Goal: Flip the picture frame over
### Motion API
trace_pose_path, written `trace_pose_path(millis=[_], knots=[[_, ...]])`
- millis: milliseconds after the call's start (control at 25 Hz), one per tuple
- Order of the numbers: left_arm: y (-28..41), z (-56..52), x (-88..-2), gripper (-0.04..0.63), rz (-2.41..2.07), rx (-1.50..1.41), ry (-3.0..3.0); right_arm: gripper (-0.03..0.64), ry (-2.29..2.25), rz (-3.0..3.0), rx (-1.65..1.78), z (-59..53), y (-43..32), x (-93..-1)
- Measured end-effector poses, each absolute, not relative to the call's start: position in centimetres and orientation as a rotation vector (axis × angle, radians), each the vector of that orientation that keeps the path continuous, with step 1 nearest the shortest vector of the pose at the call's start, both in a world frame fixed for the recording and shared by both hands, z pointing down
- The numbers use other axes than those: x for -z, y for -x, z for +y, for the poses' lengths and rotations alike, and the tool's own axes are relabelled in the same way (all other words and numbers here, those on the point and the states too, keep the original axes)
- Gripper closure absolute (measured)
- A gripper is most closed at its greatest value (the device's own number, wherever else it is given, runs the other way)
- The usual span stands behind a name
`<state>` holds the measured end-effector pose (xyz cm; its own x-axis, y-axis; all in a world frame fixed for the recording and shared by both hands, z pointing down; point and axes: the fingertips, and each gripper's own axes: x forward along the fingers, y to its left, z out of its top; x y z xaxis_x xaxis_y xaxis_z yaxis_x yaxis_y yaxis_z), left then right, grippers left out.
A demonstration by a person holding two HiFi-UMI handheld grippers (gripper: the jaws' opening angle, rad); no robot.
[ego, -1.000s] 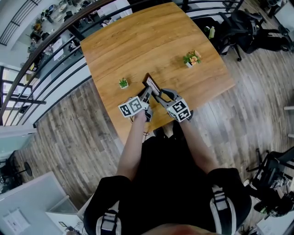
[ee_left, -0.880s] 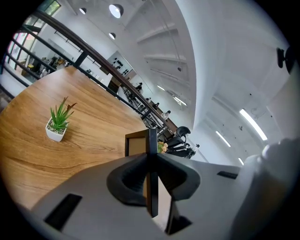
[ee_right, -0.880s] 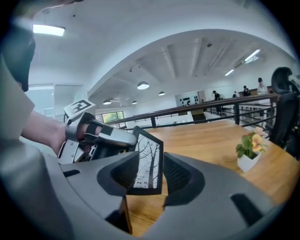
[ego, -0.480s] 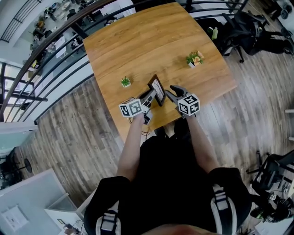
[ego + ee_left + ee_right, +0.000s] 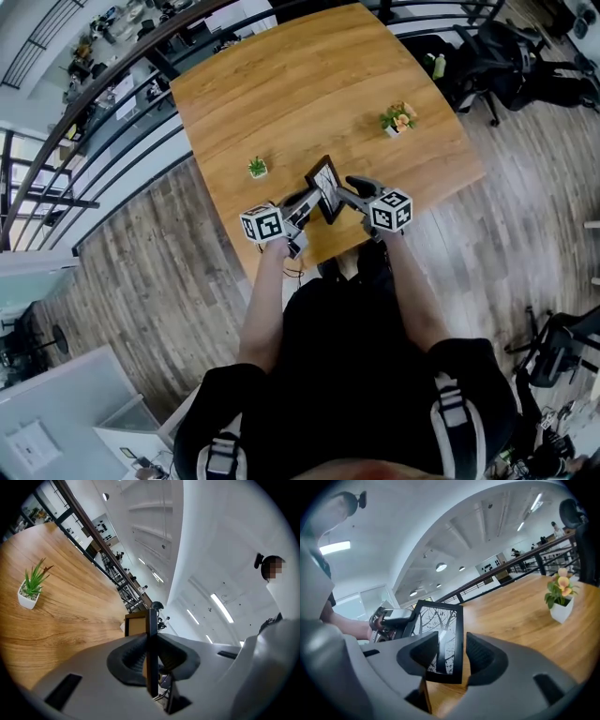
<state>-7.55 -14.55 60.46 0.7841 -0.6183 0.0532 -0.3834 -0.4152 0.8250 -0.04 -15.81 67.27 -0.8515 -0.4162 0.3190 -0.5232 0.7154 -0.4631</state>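
— Close to the body, over the table's near edge, found the picture frame held upright and clear of the wood, seemingly midway through its flip.

— Held by what?

— Saw the left gripper clamped on one thin edge, pads pressed against both faces. Saw the right gripper spread around the opposite side, tree print facing its camera, with a gap showing at one pad. Counted that as not pinching.

— Expected to handle how?

— Judged it light and stiff, so easily carried from a single edge. Took the glazed front for slick and breakable, and the brown backing for duller and less slippery. Would have gripped the black moulding rather than mid-glass, turned it slowly, and laid it down gently instead of dropping it.

— And farther out?

— Noted the wooden table stretching away. Spotted a small green plant near the frame on the left. Spotted a flowering plant well apart toward the right edge. Kept both in mind as clear of the turning path.
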Motion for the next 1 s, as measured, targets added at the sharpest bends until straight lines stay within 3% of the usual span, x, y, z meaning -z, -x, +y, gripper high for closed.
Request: trace_pose_path(millis=[320, 560, 1000], knots=[[6.7, -13.3, -59.2, 0.517, -0.568, 0.385, -2.06, 0.418, -0.637, -2.8, -1.05, -15.7, -0.3, -66.7], [6.5, -12.7, -56.9, 0.517, -0.451, 0.497, -2.084, 0.443, -0.372, -2.927, -1.416, -15.0, -0.4, -64.1], [6.7, -13.3, -60.0, 0.517, -0.559, 0.426, -2.018, 0.48, -0.54, -2.862, -1.204, -15.7, -1.8, -65.4]])
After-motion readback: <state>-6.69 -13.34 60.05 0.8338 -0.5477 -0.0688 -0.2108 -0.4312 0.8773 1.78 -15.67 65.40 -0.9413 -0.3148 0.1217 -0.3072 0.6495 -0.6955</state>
